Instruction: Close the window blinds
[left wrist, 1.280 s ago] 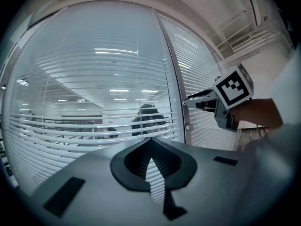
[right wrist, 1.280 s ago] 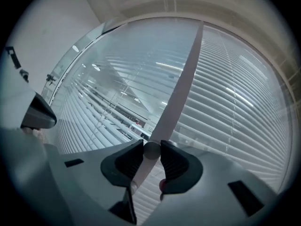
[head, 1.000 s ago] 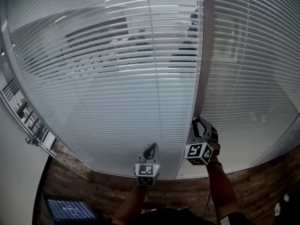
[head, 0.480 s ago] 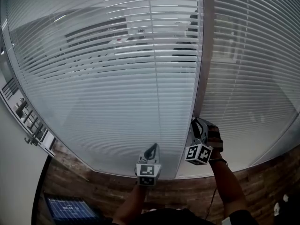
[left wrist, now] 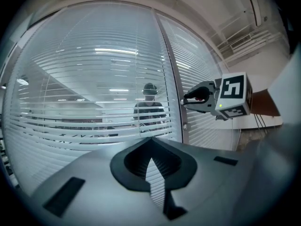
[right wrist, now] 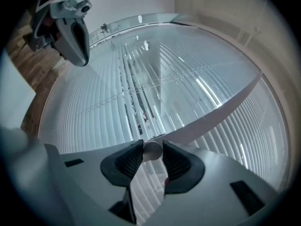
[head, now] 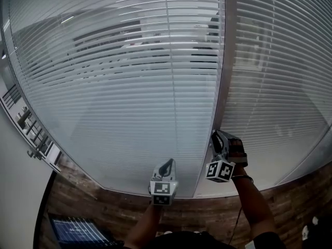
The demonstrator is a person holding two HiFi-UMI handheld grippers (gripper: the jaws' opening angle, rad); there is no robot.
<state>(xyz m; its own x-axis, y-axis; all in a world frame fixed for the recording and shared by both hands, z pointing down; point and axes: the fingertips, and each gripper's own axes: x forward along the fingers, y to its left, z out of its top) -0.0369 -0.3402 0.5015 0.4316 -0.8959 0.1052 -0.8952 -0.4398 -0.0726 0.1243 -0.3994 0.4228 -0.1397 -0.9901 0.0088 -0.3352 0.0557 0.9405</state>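
Right gripper (right wrist: pixel 151 146) clamps the round knob (right wrist: pixel 152 151) beside the window blinds (head: pixel 129 87).

Head camera above, gripper cameras close, all facing blinds (head: pixel 129 87) (shared)

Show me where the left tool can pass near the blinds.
Open: before the left blind, everywhere left of the post and above the left tool. Also before the right blind, right of the post. Crowded: low on the post, where the right tool is shut on the knob.

Left tongs (left wrist: pixel 150 140) closed, empty; blinds (left wrist: pixel 89 79) ahead; right tongs (left wrist: pixel 185 99) beside frame (left wrist: pixel 170 79).
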